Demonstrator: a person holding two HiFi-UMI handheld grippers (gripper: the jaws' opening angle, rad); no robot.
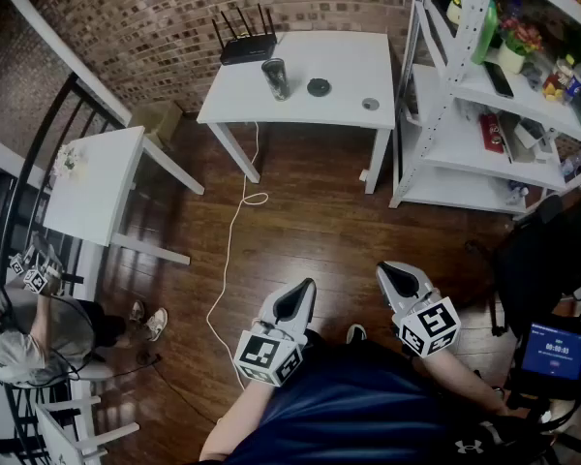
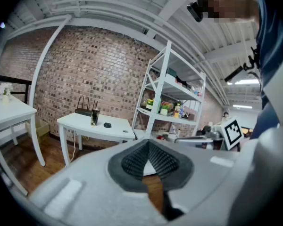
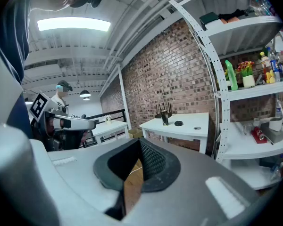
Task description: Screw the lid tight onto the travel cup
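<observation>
Standing on the white surface (image 1: 344, 56), the travel cup (image 1: 275, 77) has the lid (image 1: 318, 87) lying just beside it; well apart from the cup, the left gripper (image 1: 295, 302) and right gripper (image 1: 399, 280) are pressed together, empty.

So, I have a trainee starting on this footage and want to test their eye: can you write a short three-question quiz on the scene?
1. True or false: the lid is already on the travel cup.
2. Which device shares the white table with the cup? A) router B) laptop C) kettle
3. Fill in: the left gripper and right gripper both have their jaws ____, with nothing between them.
Key: 1 false, the lid lies beside the cup; 2 A; 3 shut.
</observation>
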